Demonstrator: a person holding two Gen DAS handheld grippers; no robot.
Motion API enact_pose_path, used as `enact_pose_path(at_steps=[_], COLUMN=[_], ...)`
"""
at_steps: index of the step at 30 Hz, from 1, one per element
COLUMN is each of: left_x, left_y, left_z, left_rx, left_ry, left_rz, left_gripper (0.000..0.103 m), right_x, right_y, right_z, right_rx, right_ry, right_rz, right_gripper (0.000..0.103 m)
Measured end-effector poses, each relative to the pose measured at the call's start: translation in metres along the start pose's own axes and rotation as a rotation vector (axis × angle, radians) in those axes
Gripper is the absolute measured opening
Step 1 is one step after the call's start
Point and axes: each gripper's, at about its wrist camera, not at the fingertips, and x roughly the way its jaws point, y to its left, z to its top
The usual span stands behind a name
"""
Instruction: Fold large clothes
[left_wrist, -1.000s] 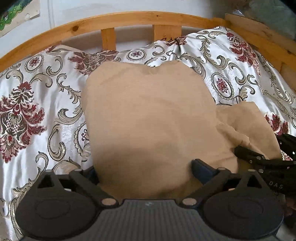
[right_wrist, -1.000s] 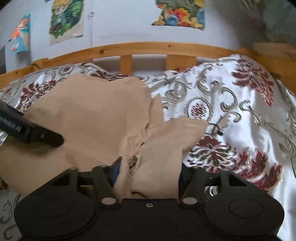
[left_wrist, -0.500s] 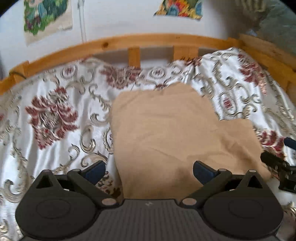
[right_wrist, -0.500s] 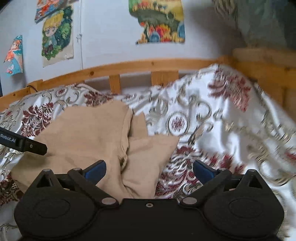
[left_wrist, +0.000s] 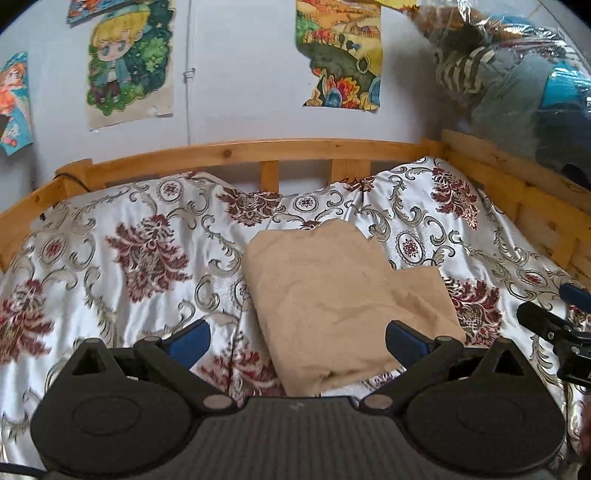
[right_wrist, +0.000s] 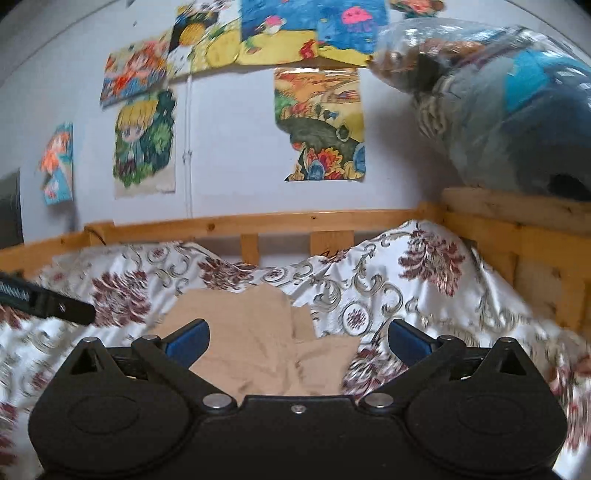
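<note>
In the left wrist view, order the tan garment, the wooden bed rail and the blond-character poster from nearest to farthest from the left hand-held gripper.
From the left hand-held gripper:
1. Tan garment, folded on the bedspread right ahead.
2. Wooden bed rail, along the bed's far edge.
3. Blond-character poster, on the wall above the rail, upper left.

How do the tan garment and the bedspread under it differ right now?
The tan garment is plain, one colour; the bedspread is white with dark red flowers and scrolls. The garment is a small folded stack; the bedspread covers the whole bed. The garment looks matte, the bedspread shiny. Both are rumpled cloth.
</note>
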Motion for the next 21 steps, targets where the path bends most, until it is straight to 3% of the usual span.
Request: enact_pose_path(at_steps=[6,11,21], left_x=[-0.013,0.001,0.016], left_y=[0.012,0.015,0.017], left_z=[-0.040,-0.069,-0.085], left_rx=[-0.084,-0.061,-0.063], left_ry=[0.014,0.085,0.129], left_rz=[-0.010,0.003,0.021], left_gripper=[0.102,0.102,0.103], right_x=[-0.025,-0.029,-0.010], right_y=[0.013,0.021,0.020], right_z=[-0.011,-0.024,-0.043], right_rx=[0.002,-0.011,-0.024], right_ry=[0.059,0.131,0.238], right_rz=[-0.056,-0.126,-0.151], right_gripper=[0.102,0.102,0.102])
